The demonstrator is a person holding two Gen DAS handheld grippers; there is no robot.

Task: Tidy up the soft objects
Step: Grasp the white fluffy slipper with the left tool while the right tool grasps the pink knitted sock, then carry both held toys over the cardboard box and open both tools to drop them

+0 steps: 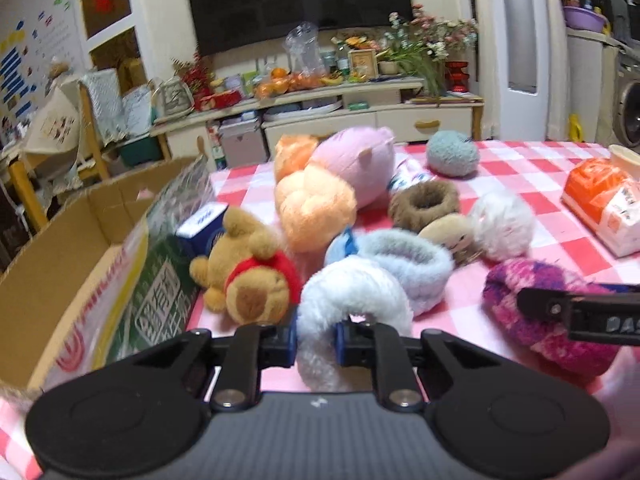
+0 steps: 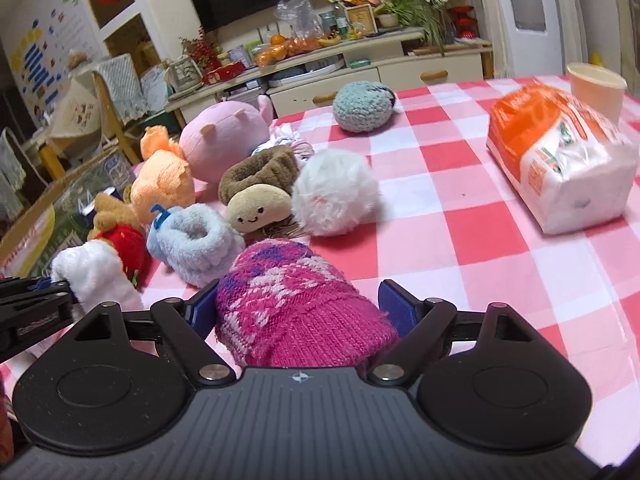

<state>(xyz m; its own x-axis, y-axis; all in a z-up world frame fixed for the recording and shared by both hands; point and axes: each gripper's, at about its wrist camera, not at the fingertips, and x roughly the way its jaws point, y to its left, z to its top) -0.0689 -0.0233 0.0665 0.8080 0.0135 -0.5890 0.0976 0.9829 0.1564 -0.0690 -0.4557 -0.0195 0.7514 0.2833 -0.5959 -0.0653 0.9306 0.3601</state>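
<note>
Nearest the lens in the left wrist view, the left gripper (image 1: 316, 340) is clamped on a white fluffy ring (image 1: 352, 300), its blue pads pressed into the fur from both sides, the ring just beside a brown teddy bear (image 1: 248, 276) in a red top. Largest of all, the table under its red-and-white checked cloth (image 2: 460, 200) carries everything, with an open cardboard box (image 1: 76, 240) at its left edge, beside the bear. On the far right lies an orange-and-white tissue pack (image 2: 560, 160) with a paper cup (image 2: 596, 88) behind it. Among the soft things, a pink plush pig (image 2: 224, 136) sits at the back of the pile, an orange plush (image 2: 164, 188) against it, then a white pompom (image 2: 336, 196), a pale blue fluffy ring (image 2: 196, 244), a brown ring (image 2: 260, 172) and a small smiling plush (image 2: 260, 208) touching the pompom; a grey-blue knitted ball (image 2: 364, 106) lies well apart, further back. The right gripper (image 2: 304, 312) straddles a pink-and-purple knitted hat (image 2: 296, 308): its jaws stand wide, the right pad clear of the wool, the left pad perhaps brushing it, though the blur makes that hard to judge
</note>
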